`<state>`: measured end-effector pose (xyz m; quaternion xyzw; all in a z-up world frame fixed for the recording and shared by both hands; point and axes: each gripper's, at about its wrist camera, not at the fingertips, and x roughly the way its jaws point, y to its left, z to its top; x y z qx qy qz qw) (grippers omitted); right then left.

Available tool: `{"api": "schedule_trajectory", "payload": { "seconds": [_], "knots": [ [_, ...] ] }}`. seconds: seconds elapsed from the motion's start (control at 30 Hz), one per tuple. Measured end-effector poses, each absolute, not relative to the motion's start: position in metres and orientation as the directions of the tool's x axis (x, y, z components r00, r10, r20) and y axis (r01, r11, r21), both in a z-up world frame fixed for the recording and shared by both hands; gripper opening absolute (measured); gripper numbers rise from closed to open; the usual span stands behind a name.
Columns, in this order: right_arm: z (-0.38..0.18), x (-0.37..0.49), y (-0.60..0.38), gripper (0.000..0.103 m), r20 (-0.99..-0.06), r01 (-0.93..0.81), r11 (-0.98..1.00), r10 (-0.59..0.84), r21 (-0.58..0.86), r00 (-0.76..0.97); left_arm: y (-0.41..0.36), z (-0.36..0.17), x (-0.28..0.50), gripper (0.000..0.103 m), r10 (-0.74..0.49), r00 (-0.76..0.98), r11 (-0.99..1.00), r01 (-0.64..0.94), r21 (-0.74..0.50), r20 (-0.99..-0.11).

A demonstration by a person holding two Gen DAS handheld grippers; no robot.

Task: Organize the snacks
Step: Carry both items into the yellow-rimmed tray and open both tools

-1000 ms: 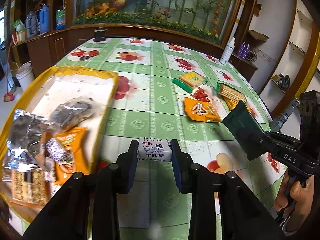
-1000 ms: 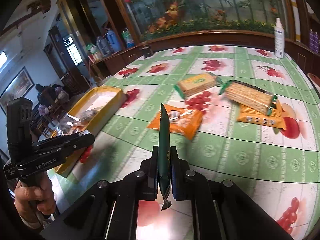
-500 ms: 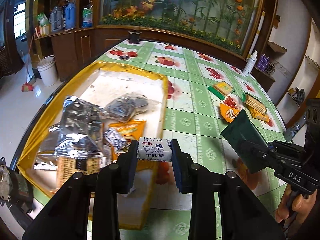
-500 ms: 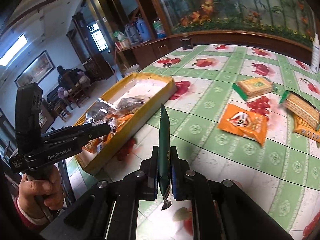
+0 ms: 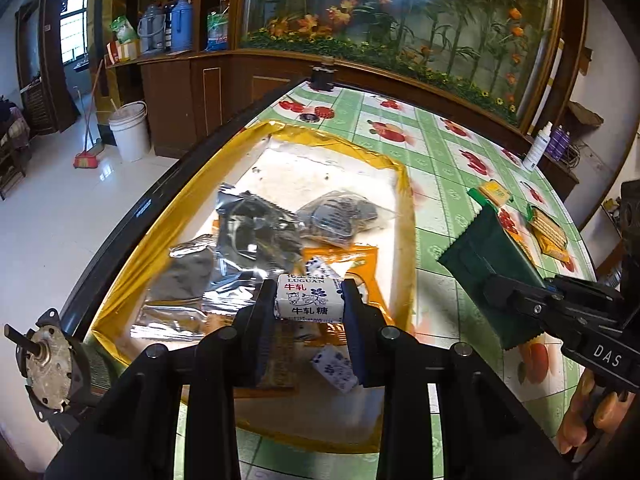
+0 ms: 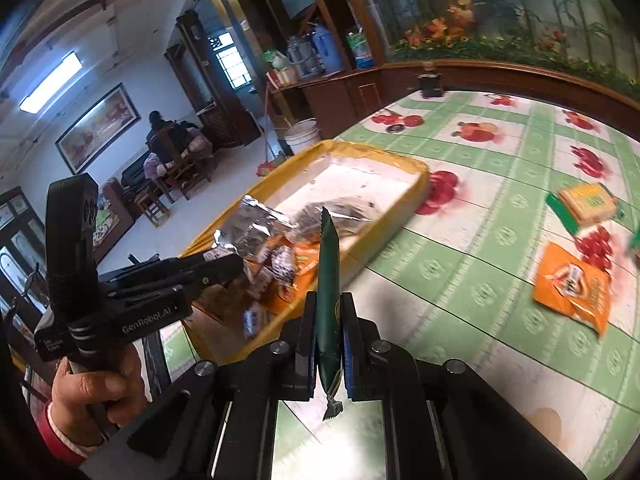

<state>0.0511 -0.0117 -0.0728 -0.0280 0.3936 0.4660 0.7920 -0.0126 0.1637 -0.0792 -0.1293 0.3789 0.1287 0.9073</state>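
Left gripper is clamping a small white nougat candy end to end between its pads, jaws narrowly apart, hanging over the near part of the yellow tray. Right gripper is pinching a flat dark green sachet edge-on, jaws nearly together, sachet standing upright above the fingers, near the tray's right wall.

Tray is sitting at the left edge of the table. It is holding silver foil packs, a clear bag of dark pieces, an orange packet and a loose white candy.

Farther out on the green fruit-print cloth, toward the right edge: an orange snack packet, then a green-and-yellow cracker pack. A white bottle is standing at the far right edge.
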Motion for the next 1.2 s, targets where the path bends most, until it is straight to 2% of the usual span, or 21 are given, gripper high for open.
{"api": "schedule_trajectory", "payload": {
  "seconds": [0.6, 0.7, 0.73, 0.8, 0.83, 0.87, 1.03, 1.2],
  "knots": [
    [-0.08, 0.098, 0.087, 0.01, -0.66, -0.771, 0.551, 0.713, 0.318, 0.237, 0.161, -0.083, 0.011, 0.03, 0.122, 0.672, 0.946, -0.301, -0.118, -0.73],
    [-0.083, 0.102, 0.09, 0.017, -0.662, -0.766, 0.56, 0.708, 0.316, 0.244, 0.161, -0.084, 0.012, 0.034, 0.124, 0.662, 0.946, -0.304, -0.114, -0.739],
    [-0.084, 0.103, 0.089, 0.031, -0.661, -0.762, 0.562, 0.709, 0.322, 0.244, 0.161, -0.084, 0.012, 0.037, 0.128, 0.659, 0.945, -0.307, -0.11, -0.741],
    [-0.083, 0.103, 0.086, 0.05, -0.655, -0.76, 0.569, 0.709, 0.313, 0.261, 0.158, -0.082, 0.011, 0.063, 0.153, 0.655, 0.943, -0.32, -0.089, -0.74],
    [-0.082, 0.102, 0.084, 0.055, -0.655, -0.758, 0.576, 0.705, 0.306, 0.272, 0.157, -0.081, 0.01, 0.071, 0.171, 0.655, 0.941, -0.331, -0.075, -0.736],
    [-0.08, 0.103, 0.081, 0.057, -0.651, -0.754, 0.581, 0.705, 0.306, 0.279, 0.155, -0.08, 0.008, 0.078, 0.191, 0.657, 0.938, -0.341, -0.061, -0.729],
    [-0.073, 0.104, 0.062, 0.063, -0.626, -0.737, 0.588, 0.723, 0.334, 0.293, 0.156, -0.074, 0.004, 0.078, 0.207, 0.664, 0.933, -0.354, -0.058, -0.718],
    [-0.069, 0.1, 0.034, 0.065, -0.608, -0.719, 0.6, 0.73, 0.351, 0.312, 0.153, -0.07, 0.003, 0.078, 0.223, 0.662, 0.93, -0.365, -0.048, -0.716]
  ]
}}
